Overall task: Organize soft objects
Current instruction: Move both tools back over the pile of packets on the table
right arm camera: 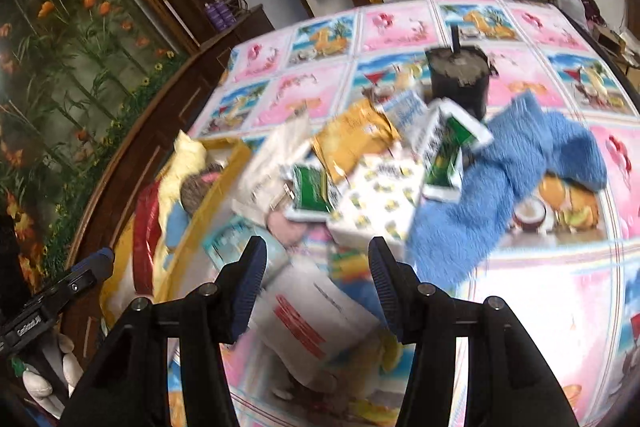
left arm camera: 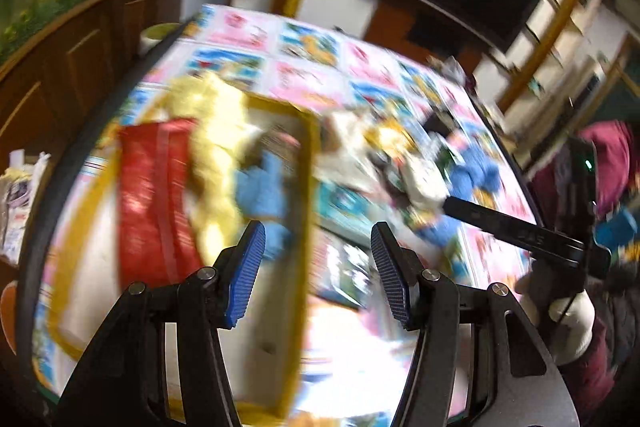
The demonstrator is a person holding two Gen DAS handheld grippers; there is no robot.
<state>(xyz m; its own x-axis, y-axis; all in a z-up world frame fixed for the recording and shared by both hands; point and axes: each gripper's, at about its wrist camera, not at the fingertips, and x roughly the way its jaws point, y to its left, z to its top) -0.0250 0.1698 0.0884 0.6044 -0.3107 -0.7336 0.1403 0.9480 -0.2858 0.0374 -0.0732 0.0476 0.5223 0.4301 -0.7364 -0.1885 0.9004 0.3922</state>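
A yellow-rimmed box (left arm camera: 308,163) lies on the patterned table and holds a red bag (left arm camera: 156,195), a yellow fluffy cloth (left arm camera: 216,131) and a small blue cloth (left arm camera: 260,187). My left gripper (left arm camera: 318,275) is open and empty over the box's right rim. My right gripper (right arm camera: 318,287) is open and empty above a white packet (right arm camera: 316,323). A large blue fluffy towel (right arm camera: 500,183) lies to its right, also blurred in the left wrist view (left arm camera: 476,175). The box shows at the left in the right wrist view (right arm camera: 228,163).
A pile of packets lies mid-table: an orange pouch (right arm camera: 352,139), green-and-white packs (right arm camera: 444,155), a patterned white pack (right arm camera: 376,203). A black pot (right arm camera: 460,79) stands behind them. A wooden cabinet (left arm camera: 72,59) runs along the left. The other gripper (left arm camera: 516,227) shows at right.
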